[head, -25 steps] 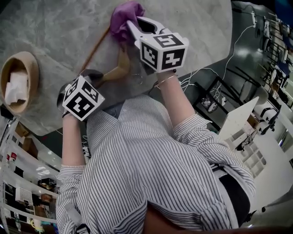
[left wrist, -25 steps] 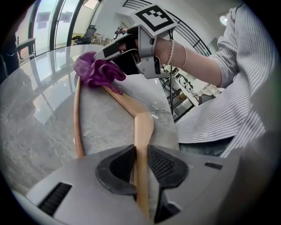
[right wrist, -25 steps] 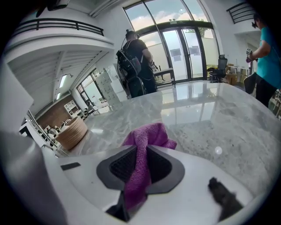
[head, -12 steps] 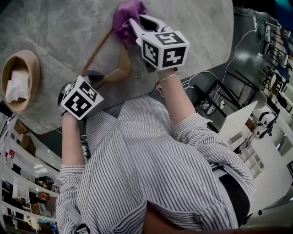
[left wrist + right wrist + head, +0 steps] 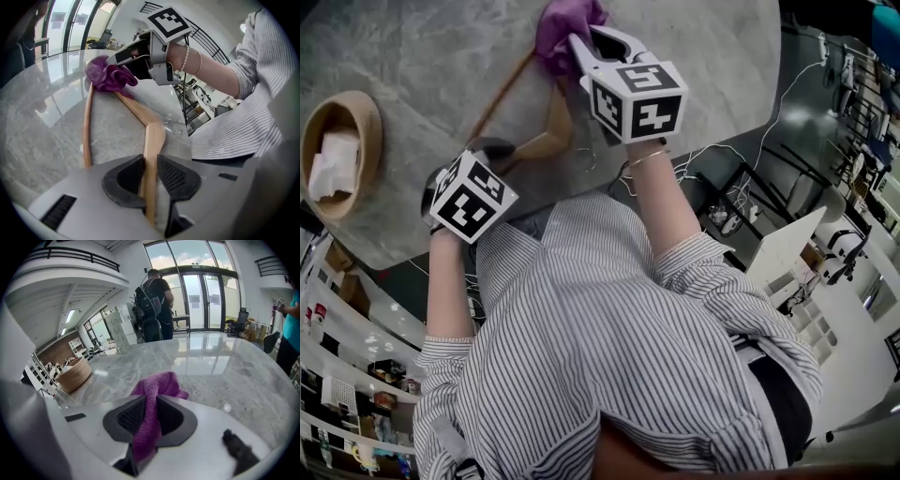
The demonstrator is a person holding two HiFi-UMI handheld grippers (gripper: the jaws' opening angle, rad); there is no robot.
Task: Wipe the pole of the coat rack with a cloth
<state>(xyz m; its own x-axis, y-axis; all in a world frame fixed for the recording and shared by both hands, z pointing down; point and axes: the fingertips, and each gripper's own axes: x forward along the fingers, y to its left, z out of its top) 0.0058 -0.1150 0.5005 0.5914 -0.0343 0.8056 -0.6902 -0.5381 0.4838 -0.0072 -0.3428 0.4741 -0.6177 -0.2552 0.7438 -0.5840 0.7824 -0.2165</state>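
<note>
A wooden coat hanger (image 5: 546, 141) lies on the grey marble table (image 5: 412, 56). Its thin lower bar (image 5: 499, 94) runs off to the far left. My left gripper (image 5: 150, 176) is shut on the hanger's thick middle part (image 5: 152, 136), with the wood pinched between both pads. A purple cloth (image 5: 154, 390) is clamped in my right gripper (image 5: 149, 416). In the head view the cloth (image 5: 562, 23) is bunched over the far end of the hanger's arm, under the right gripper (image 5: 581, 47). From the left gripper view the cloth (image 5: 110, 77) rests on the wood.
A round woven basket (image 5: 337, 159) with white cloth in it stands on the table at the left. A person with a backpack (image 5: 152, 301) stands beyond the table's far side. The table's near edge runs right in front of my striped shirt (image 5: 609, 328).
My right gripper with the purple cloth has slid a little farther out along the hanger's arm. The left gripper keeps its hold on the wood and has barely moved.
</note>
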